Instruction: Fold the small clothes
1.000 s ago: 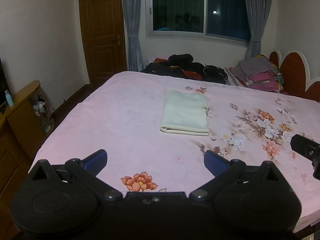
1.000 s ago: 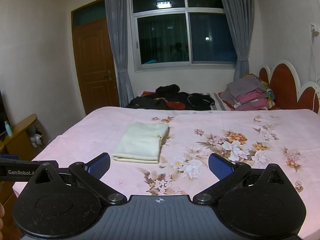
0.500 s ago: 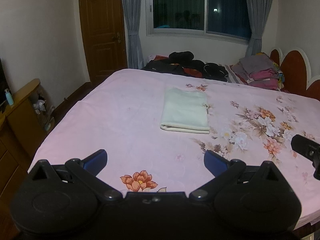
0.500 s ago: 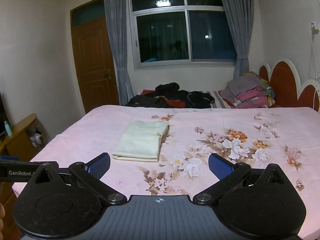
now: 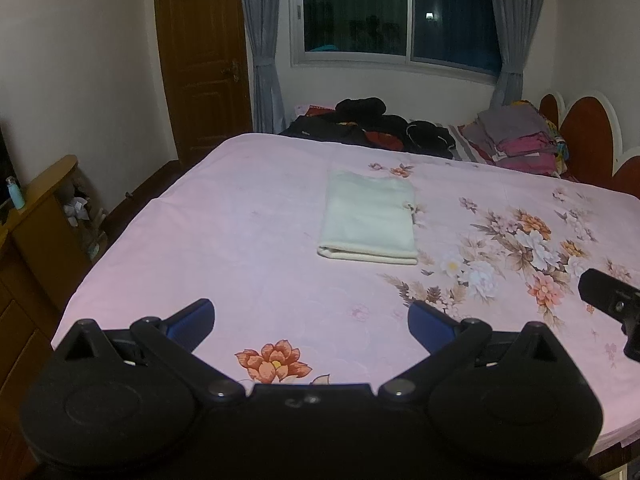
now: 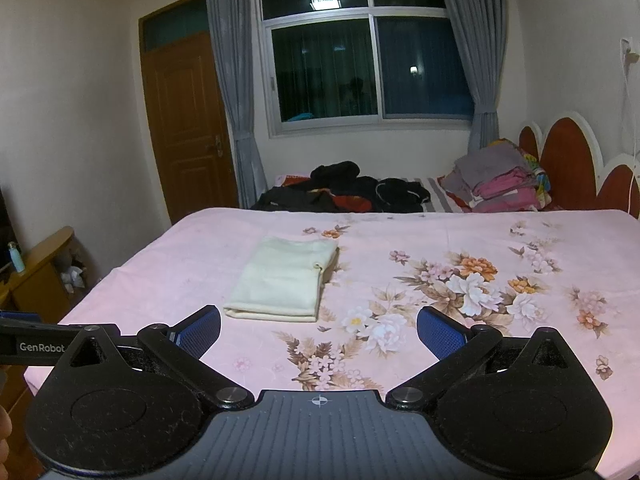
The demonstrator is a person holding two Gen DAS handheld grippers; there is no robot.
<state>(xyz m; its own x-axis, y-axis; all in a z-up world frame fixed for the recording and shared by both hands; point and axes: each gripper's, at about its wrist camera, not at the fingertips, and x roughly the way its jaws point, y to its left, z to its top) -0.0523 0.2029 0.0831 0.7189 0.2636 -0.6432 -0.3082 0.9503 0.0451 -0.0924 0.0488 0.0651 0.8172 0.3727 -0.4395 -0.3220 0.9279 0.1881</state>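
While both the left gripper [image 5: 310, 316] and right gripper [image 6: 319, 326] gape wide and empty, a folded cream garment [image 5: 369, 218] lies mid-frame on the floral bed [image 5: 240, 240].

Black left gripper [image 5: 310, 316], right gripper [image 6: 319, 326] (GenRobot lettering), blue pads

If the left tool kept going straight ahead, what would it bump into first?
Probably the folded pale cream cloth lying on the pink flowered bedsheet. The open left tool points roughly at it, with nothing between; depth is hard to judge.
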